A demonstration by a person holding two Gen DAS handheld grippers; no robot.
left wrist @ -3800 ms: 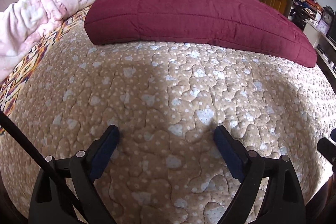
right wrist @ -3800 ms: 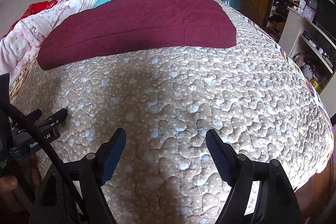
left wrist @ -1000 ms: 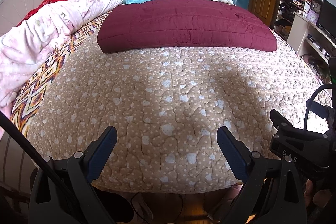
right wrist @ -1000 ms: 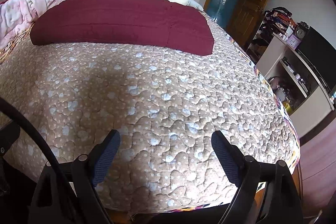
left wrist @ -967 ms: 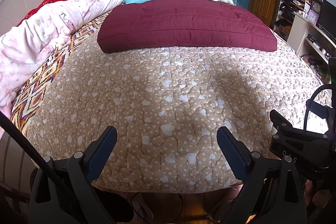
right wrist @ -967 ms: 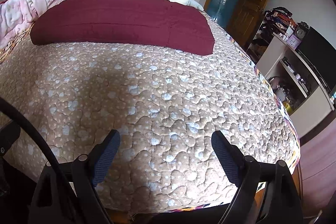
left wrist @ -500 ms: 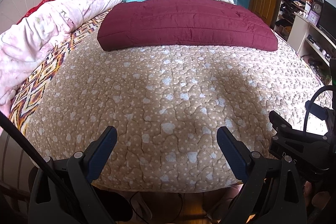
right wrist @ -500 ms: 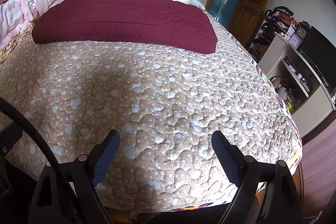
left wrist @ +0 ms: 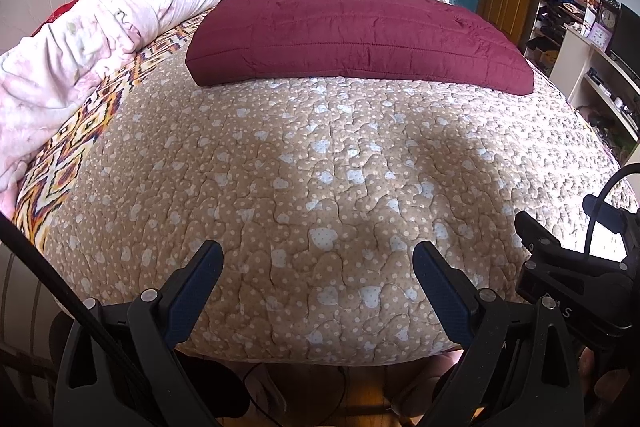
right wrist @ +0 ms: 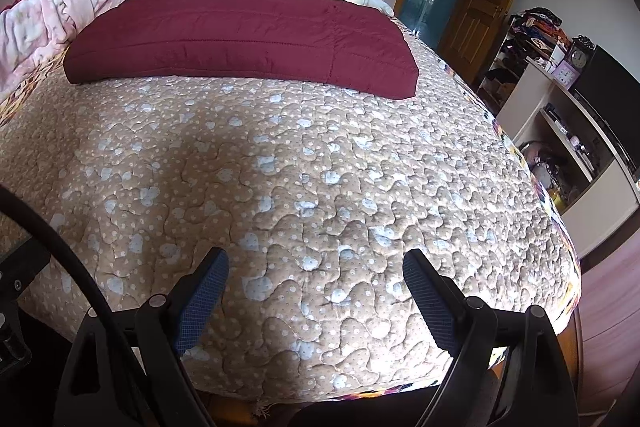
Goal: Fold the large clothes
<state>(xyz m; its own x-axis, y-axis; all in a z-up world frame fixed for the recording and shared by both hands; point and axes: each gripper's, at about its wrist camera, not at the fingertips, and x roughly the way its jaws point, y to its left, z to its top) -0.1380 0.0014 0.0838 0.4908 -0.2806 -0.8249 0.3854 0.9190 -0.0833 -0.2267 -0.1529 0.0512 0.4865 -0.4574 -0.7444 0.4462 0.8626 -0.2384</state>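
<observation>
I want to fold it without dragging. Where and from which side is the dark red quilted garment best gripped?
Probably the two near corners of the dark red quilted garment, one per gripper, approaching from the foot of the bed. It lies flat and wide across the beige quilted bedspread, its near edge thick and exposed.

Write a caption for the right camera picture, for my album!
Open right gripper hovering over the beige heart-patterned quilt, with a folded maroon quilted blanket lying at its far end.

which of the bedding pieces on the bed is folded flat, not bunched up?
The maroon quilt: it lies as a neat flat rectangle across the beige bedspread. The pink blanket along the left edge is crumpled in a heap.
</observation>
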